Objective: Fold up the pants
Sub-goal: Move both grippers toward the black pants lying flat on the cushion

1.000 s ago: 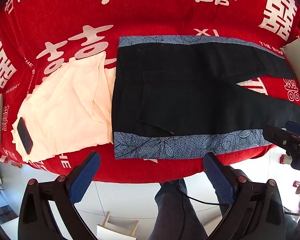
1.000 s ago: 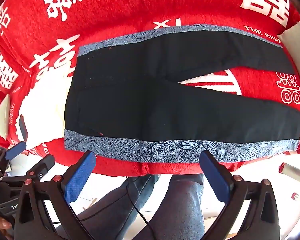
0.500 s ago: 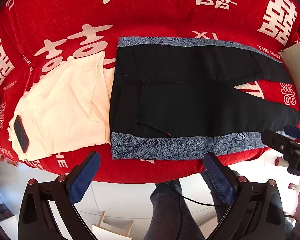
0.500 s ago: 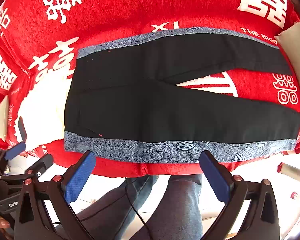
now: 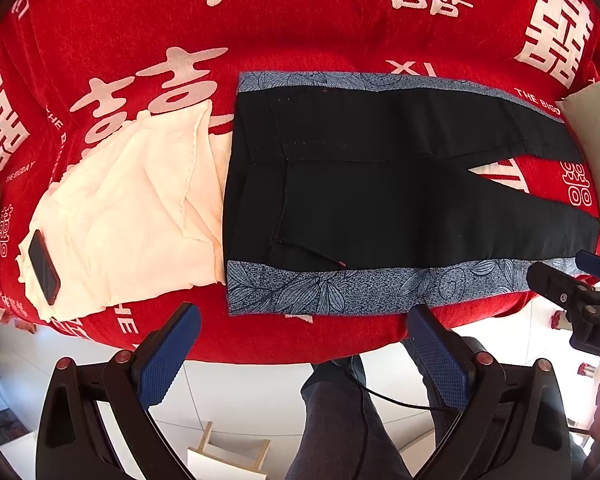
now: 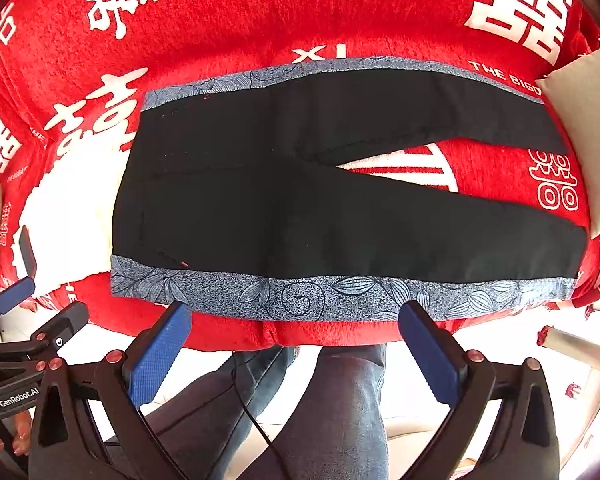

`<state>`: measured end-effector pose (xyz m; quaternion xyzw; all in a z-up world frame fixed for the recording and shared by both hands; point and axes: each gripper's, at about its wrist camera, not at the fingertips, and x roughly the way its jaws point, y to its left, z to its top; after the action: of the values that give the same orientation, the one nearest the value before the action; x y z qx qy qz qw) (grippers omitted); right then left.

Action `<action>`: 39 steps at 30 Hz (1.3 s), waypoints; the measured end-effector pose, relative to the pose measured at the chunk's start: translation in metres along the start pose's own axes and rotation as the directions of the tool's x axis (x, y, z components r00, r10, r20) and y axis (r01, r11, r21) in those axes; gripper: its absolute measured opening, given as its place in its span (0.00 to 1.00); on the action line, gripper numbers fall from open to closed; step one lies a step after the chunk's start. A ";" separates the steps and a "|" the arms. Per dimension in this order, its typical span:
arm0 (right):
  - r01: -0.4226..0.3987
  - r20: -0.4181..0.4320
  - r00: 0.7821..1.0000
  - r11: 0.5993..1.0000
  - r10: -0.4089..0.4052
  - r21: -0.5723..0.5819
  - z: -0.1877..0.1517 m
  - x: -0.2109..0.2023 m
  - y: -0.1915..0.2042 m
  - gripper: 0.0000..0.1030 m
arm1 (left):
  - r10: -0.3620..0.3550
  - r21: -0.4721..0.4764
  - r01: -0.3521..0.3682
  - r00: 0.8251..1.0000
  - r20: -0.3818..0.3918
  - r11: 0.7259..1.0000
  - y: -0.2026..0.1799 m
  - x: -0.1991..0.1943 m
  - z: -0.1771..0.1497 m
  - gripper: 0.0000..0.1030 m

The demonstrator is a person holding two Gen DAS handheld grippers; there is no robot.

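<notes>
Two grippers: left gripper (image 5: pixel 300 354) and right gripper (image 6: pixel 296 350) both gape, empty.
Pants (image 6: pixel 300 200): soft, limp, light.
Hold: near patterned edge.

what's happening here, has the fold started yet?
Not yet. A person holds a hand-held gripper in each hand at the near edge of the red blanket. The black pants lie flat and unfolded, legs spread in a V, waistband beside a cream cloth with a phone on it. The left hand-held gripper and right hand-held gripper are both open, touching nothing.
</notes>
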<state>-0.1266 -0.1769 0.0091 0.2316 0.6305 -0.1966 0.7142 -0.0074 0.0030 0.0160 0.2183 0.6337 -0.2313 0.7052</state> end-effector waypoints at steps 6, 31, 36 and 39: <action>0.018 0.000 1.000 1.000 -0.018 0.001 -0.002 0.000 0.004 1.00 | 0.006 0.006 -0.006 1.000 0.010 1.000 0.005 -0.002 -0.001 1.00; 0.083 -0.018 0.996 0.996 -0.083 0.030 -0.007 0.009 0.019 1.00 | -0.032 0.021 0.033 0.999 -0.018 0.999 0.011 0.014 -0.004 1.00; 0.101 -0.023 0.995 0.994 -0.100 0.049 -0.009 0.011 0.016 1.00 | -0.044 0.041 0.045 0.999 -0.032 0.998 0.003 0.020 -0.003 1.00; 0.107 -0.027 0.994 0.993 -0.106 0.055 -0.009 0.012 0.014 1.00 | -0.039 0.049 0.040 0.999 -0.029 0.998 -0.001 0.020 -0.001 1.00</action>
<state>-0.1248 -0.1599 -0.0028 0.2202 0.6446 -0.2494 0.6884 -0.0072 0.0023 -0.0037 0.2264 0.6418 -0.2578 0.6858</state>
